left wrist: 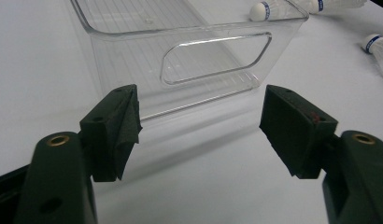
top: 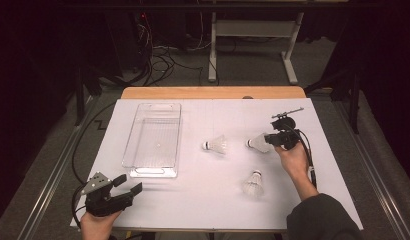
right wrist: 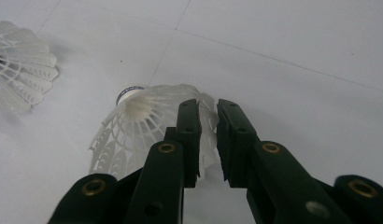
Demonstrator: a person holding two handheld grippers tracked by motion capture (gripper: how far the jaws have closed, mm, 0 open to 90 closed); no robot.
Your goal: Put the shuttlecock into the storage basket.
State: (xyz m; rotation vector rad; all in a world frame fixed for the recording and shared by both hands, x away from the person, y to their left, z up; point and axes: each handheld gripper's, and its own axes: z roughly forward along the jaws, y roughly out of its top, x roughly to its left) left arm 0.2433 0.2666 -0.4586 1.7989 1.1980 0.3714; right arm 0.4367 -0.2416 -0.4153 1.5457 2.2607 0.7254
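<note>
Three white shuttlecocks lie on the white table top. My right gripper (top: pixel 270 139) is at the skirt of the right one (top: pixel 258 143), whose cork points left. In the right gripper view the jaws (right wrist: pixel 208 109) stand almost together, pinching the rim of that shuttlecock's skirt (right wrist: pixel 133 121). A second shuttlecock (top: pixel 215 145) lies to its left and a third (top: pixel 253 184) nearer the person. My left gripper (top: pixel 130 184) rests at the front left corner, open and empty (left wrist: pixel 201 130), facing the near end of a clear plastic tray (left wrist: pixel 213 60).
The clear tray (top: pixel 153 172) stands lengthwise left of centre with nothing in it. A neighbouring shuttlecock (right wrist: pixel 21 65) lies at the left edge of the right gripper view. The table's wooden far edge (top: pixel 213 92) sits behind; cables and a desk frame are on the floor beyond.
</note>
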